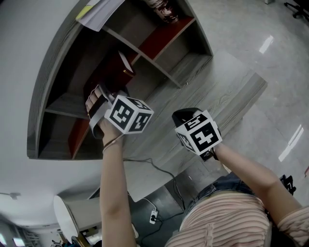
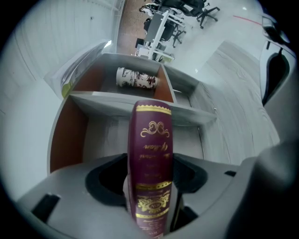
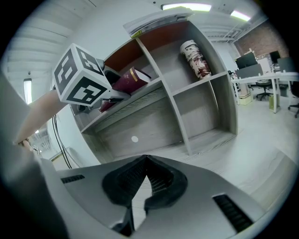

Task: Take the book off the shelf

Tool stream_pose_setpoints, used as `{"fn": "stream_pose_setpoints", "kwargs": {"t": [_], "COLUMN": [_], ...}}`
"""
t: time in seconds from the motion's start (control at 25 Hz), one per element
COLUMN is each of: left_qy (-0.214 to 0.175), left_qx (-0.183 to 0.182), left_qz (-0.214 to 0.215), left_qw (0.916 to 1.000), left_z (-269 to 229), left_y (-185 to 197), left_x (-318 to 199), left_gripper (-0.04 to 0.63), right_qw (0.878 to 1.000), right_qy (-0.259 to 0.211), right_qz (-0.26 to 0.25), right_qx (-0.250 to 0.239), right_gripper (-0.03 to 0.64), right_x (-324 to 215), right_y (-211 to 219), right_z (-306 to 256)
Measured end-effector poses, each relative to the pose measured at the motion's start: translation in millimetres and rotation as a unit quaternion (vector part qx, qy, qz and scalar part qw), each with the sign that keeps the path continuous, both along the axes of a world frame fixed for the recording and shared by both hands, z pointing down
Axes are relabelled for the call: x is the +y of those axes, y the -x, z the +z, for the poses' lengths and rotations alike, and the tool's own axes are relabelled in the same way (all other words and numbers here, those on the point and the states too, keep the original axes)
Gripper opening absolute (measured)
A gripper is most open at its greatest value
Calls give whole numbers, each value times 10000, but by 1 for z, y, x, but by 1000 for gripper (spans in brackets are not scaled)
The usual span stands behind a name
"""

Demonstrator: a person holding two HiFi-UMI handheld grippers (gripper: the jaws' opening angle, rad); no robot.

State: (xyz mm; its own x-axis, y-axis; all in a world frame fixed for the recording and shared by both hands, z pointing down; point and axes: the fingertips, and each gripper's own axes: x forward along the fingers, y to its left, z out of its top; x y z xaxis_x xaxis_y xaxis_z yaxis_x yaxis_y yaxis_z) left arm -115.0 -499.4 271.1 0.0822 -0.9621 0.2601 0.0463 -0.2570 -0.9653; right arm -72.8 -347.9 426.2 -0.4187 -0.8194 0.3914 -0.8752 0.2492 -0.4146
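Where the left gripper reaches into the shelf unit, its jaws are clamped on a maroon book, one on each cover. Spine faces that gripper's camera: gold scrollwork, gold lettering, gold band lower down; the lettering is too blurred to read.

Right gripper view: the book sits tilted in the mouth of the upper left compartment, above the shelf board, near end in the gripper. Whether it touches the board cannot be told. That compartment has a red-brown back panel; the rest of the unit is grey wood-grain.

Left marker cube is close against the shelf front. A bare forearm runs up to it, with a thin band at the wrist.

Right gripper: jaw tips together, nothing between them. It is held well apart from the shelf, above the wood-grain tabletop that carries the unit. Its marker cube lies to the right of the left one in the head view.

Patterned cylindrical tin stands in the upper compartment next to the book's, one divider over. The lower compartments show only a small white dot on the back panel.

Sheaf of papers lies on top of the unit, overhanging the edge.

Glossy pale floor with light reflections. Cable and white power strip on the floor below the table. Office desks and chairs well behind.
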Motion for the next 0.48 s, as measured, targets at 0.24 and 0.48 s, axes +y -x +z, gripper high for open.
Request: {"fn": "stream_pose_setpoints", "kwargs": {"t": [0.24,0.48], "left_qy": [-44,-124], "left_qx": [-46,-13], "left_qz": [52,132], "left_qw": [10000,9998], "left_z": [-1,-2], "left_y": [0,-2], "left_x": [2,13], "left_gripper": [252,245], "right_qw": [10000,10000], "right_qy": [5,9], "right_qz": [9,10], "right_qx": [13,53], "right_gripper": [8,8], "right_x": [2,8], "right_y": [1,0], "right_z": [0,0]}}
